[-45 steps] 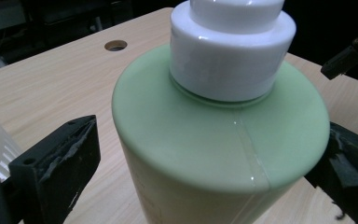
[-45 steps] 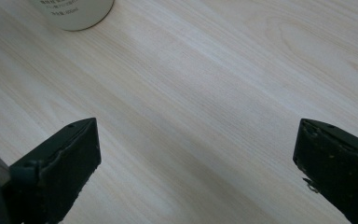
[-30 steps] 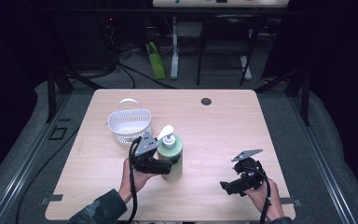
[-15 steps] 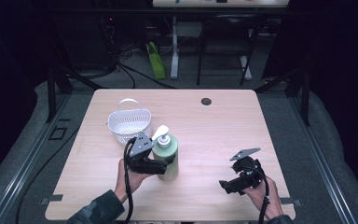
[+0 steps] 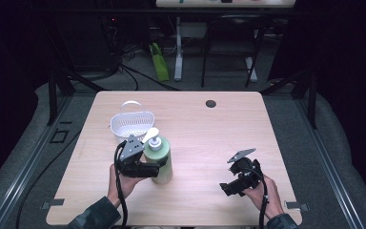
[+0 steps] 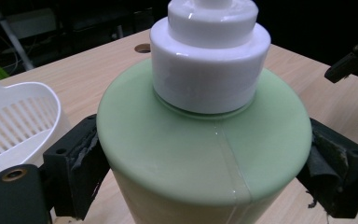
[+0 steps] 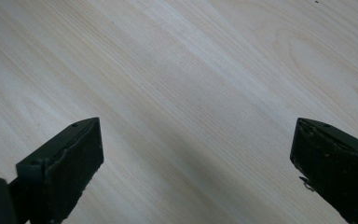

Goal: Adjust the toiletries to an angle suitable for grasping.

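Bottle (image 6: 200,154), pale green with a white pump top (image 6: 209,51), sits squarely between the jaws of the left gripper (image 6: 200,172): one black pad (image 6: 81,158) presses its left flank and the other (image 6: 328,165) its right, both just under the shoulder, so the jaws stand wide but are closed on the body. From the high view the bottle (image 5: 161,161) looks upright, at or just above the table (image 5: 200,124); whether its base touches the wood I cannot tell.

To do this step well, keep the squeeze even. The body looks like smooth, soft plastic, and the pads hold it only by its widest part, so it may slip down or twist if the wrist tilts. Keeping the gripper level and carrying slowly would let the heavy, high pump top stay above the grip.

Just beyond the left jaw lies the white basket (image 6: 16,116), near the bottle; in the high view the basket (image 5: 132,125) stands right behind the gripper (image 5: 158,166). If the bottle is meant for it, it probably has to clear the rim before going down, and the handle looks like something the pump could catch.

Farther off, the right gripper (image 5: 229,187) hangs over bare wood with its jaws wide apart and nothing between them (image 7: 196,154); it could steady the basket
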`<state>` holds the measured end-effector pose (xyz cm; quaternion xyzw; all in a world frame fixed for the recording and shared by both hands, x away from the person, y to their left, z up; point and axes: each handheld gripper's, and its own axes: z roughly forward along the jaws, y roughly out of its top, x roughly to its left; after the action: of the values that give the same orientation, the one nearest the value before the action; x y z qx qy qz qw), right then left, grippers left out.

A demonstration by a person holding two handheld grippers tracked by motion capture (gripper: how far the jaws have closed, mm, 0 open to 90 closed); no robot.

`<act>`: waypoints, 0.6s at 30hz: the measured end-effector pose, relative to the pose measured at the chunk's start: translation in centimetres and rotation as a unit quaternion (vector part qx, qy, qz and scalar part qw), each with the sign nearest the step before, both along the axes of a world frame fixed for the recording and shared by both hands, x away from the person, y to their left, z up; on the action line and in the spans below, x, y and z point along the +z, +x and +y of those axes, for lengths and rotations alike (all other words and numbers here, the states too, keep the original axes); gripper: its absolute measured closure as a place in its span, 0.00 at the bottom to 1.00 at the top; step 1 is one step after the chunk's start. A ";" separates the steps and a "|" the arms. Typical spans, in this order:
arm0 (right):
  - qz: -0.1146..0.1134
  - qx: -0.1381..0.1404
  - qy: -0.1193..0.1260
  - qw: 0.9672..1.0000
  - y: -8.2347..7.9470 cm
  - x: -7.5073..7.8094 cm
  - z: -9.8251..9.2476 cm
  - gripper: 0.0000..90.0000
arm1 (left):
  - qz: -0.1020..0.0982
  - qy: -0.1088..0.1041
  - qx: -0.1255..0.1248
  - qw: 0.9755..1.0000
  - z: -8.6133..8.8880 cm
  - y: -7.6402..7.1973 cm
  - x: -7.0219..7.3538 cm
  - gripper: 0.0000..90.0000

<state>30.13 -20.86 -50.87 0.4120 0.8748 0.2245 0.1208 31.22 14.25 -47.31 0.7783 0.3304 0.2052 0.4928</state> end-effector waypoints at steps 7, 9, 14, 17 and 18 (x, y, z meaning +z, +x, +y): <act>0.000 0.008 -0.010 1.000 0.6 -0.2 0.6 0.02 | 0.002 0.000 0.017 1.000 1.3 0.0 0.0 0.13; 0.002 0.013 -0.012 1.000 0.9 -0.3 0.8 0.02 | 0.002 0.000 0.026 1.000 1.8 0.0 0.0 0.13; 0.002 0.023 -0.019 1.000 1.5 -0.3 1.5 0.03 | 0.004 0.002 0.045 0.999 3.5 -0.1 0.0 0.13; -0.006 0.026 -0.017 0.999 1.8 -0.1 1.6 0.03 | 0.004 0.002 0.057 0.998 4.5 -0.1 0.0 0.13; -0.009 0.027 -0.014 0.999 1.9 0.0 1.6 0.03 | 0.003 0.001 0.061 0.998 4.8 -0.1 0.0 0.13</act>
<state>32.01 -19.24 -50.92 0.3845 0.8875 0.2192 0.1286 31.13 19.02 -47.28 0.7581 0.3785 0.2325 0.4775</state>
